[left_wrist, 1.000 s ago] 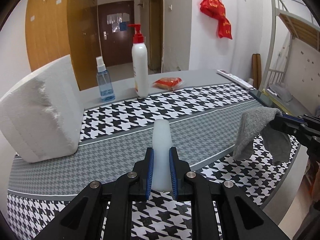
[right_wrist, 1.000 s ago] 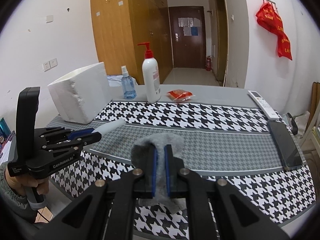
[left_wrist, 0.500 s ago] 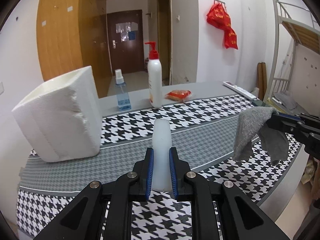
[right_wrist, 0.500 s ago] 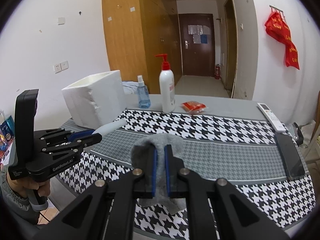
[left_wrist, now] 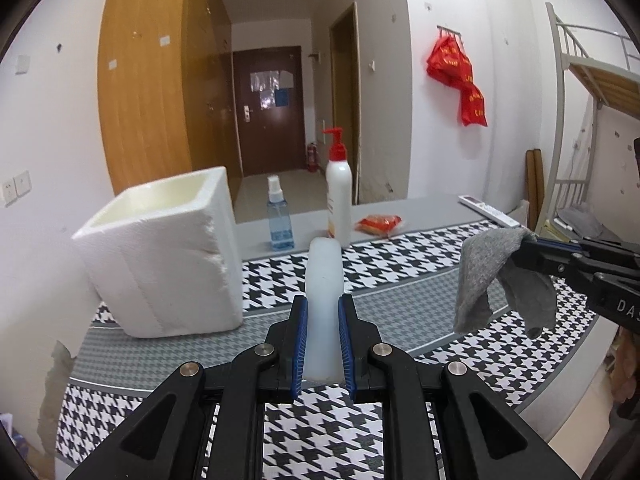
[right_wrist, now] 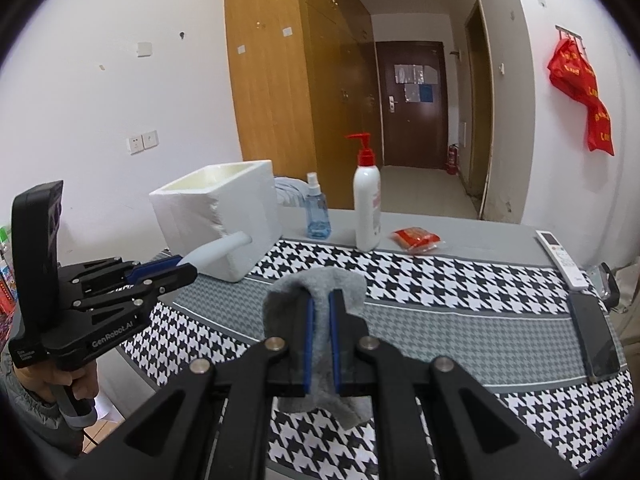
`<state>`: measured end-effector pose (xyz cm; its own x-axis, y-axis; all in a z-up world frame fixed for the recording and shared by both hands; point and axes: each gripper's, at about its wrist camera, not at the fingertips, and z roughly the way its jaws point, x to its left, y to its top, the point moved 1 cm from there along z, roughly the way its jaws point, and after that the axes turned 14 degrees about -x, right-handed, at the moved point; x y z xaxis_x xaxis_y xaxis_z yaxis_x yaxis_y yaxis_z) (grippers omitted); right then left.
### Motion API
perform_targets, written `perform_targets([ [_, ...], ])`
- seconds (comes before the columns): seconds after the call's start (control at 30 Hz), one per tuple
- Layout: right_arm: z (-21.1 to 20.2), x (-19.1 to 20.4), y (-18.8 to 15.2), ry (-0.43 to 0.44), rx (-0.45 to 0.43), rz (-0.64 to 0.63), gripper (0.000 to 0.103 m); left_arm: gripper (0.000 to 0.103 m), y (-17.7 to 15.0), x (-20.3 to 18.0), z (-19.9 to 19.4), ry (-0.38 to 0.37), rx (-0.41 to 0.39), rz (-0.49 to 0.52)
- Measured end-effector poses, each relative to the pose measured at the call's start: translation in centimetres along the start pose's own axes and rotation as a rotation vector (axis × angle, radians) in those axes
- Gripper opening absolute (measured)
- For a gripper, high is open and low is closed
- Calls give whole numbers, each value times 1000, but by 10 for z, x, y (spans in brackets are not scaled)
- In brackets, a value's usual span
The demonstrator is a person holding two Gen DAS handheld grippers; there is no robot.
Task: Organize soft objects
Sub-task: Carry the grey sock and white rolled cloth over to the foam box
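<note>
We hold the left gripper (left_wrist: 323,344) above the near edge of the table (left_wrist: 400,304), its blue pads pinching a pale, translucent soft tube-like object (left_wrist: 324,280) that juts forward between the fingers. From the right wrist view, the same left gripper (right_wrist: 188,270) appears at the left, carried by a hand (right_wrist: 60,380) below it, and the pale object (right_wrist: 218,252) points toward the white foam box (right_wrist: 224,212).

We hold the right gripper (right_wrist: 320,344) with its pads pressed together on a grey sock (right_wrist: 320,284), which bunches over the fingertips and hangs down beneath them, clear of the tabletop. In the left wrist view this right gripper (left_wrist: 532,246) enters from the right edge, and the grey sock (left_wrist: 488,276) dangles from its tip in two limp folds above the houndstooth cloth (left_wrist: 400,264).

The white foam box (left_wrist: 168,256) stands open-topped on the left part of the table, empty as far as its visible inner wall shows. Behind it, along the far edge, stand a small blue spray bottle (left_wrist: 278,220) and a white pump bottle (left_wrist: 338,192) with a red head; a red packet (left_wrist: 378,224) lies just right of the pump bottle. A remote control (right_wrist: 562,258) and a dark phone (right_wrist: 594,336) lie near the right edge, well apart from both grippers.
</note>
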<state>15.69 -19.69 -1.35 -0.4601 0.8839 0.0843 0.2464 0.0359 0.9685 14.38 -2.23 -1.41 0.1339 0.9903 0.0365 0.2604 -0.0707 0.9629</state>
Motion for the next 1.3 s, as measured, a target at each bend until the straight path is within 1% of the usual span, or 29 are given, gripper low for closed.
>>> perform_targets([
  [0.27,11,16,8,38,-13,-18,10,17,9,18,-14,45,-39,-11],
  [0.43,22,30,14,72,-19,-36,10,17,16,32,-23,99,-70,-7],
  [0.7,38,50,22,123,-23,-60,10,17,26,55,-33,158,-102,-16],
  [1.07,62,76,35,192,-12,-109,10,17,32,80,-39,217,-133,-38],
  [1.3,77,87,44,227,-12,-106,10,17,36,95,-39,259,-136,-43],
])
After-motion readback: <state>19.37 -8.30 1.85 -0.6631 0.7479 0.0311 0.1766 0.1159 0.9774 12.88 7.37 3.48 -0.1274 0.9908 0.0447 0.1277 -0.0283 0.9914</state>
